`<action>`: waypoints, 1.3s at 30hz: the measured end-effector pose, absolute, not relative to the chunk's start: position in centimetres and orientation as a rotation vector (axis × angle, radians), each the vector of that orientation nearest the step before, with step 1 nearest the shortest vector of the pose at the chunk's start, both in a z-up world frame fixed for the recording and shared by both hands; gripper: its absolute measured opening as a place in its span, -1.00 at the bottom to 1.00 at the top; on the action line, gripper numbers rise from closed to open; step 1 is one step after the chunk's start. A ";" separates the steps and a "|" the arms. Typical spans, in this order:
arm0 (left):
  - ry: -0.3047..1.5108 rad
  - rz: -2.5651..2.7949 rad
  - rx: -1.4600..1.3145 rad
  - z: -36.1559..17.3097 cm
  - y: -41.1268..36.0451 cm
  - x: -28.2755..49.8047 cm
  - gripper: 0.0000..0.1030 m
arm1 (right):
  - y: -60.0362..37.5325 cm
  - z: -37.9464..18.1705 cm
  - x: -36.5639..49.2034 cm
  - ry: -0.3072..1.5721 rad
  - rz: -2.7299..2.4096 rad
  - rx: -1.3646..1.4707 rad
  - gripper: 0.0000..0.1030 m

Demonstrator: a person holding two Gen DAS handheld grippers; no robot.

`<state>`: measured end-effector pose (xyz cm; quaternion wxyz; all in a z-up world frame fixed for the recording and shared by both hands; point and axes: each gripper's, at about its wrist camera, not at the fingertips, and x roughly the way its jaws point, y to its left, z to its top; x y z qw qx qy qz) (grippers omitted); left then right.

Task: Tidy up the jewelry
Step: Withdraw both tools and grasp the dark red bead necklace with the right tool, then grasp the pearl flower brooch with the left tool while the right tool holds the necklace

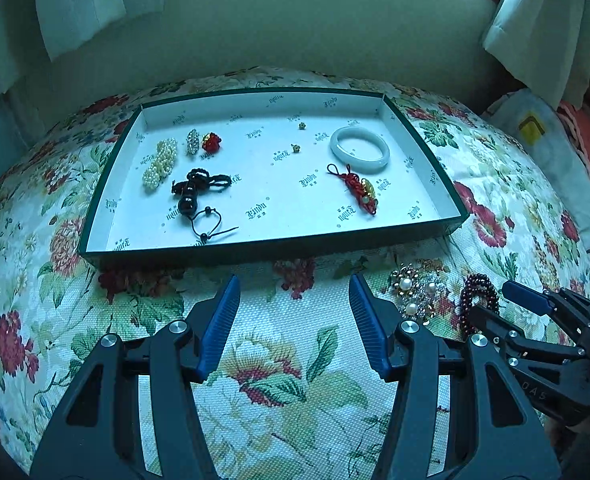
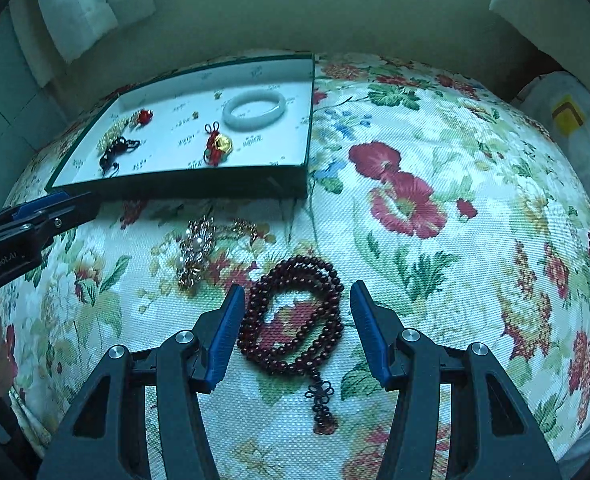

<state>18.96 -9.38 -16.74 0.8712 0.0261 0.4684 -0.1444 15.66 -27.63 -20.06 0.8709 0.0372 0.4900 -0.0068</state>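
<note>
A green-sided tray (image 1: 271, 246) with a white floor sits on a floral cloth and holds a white bangle (image 1: 359, 149), a red knot charm (image 1: 357, 188), a black bead cord (image 1: 193, 196), pearl pieces (image 1: 161, 162) and a red bead (image 1: 212, 143). On the cloth lie a dark red bead bracelet (image 2: 295, 316) and a gold-and-pearl brooch (image 2: 197, 250). My right gripper (image 2: 297, 320) is open, its blue pads either side of the bracelet. My left gripper (image 1: 295, 320) is open and empty over bare cloth in front of the tray.
The tray (image 2: 175, 186) lies to the far left in the right wrist view. The brooch (image 1: 413, 292) and bracelet (image 1: 479, 298) lie right of my left gripper. A white bag with a yellow label (image 1: 535, 132) is at the far right. Curtains hang behind.
</note>
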 end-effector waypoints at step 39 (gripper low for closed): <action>1.015 -0.385 0.108 -18.0 -14.8 17.1 0.09 | -29.9 -20.3 14.9 1.012 0.027 0.077 -0.78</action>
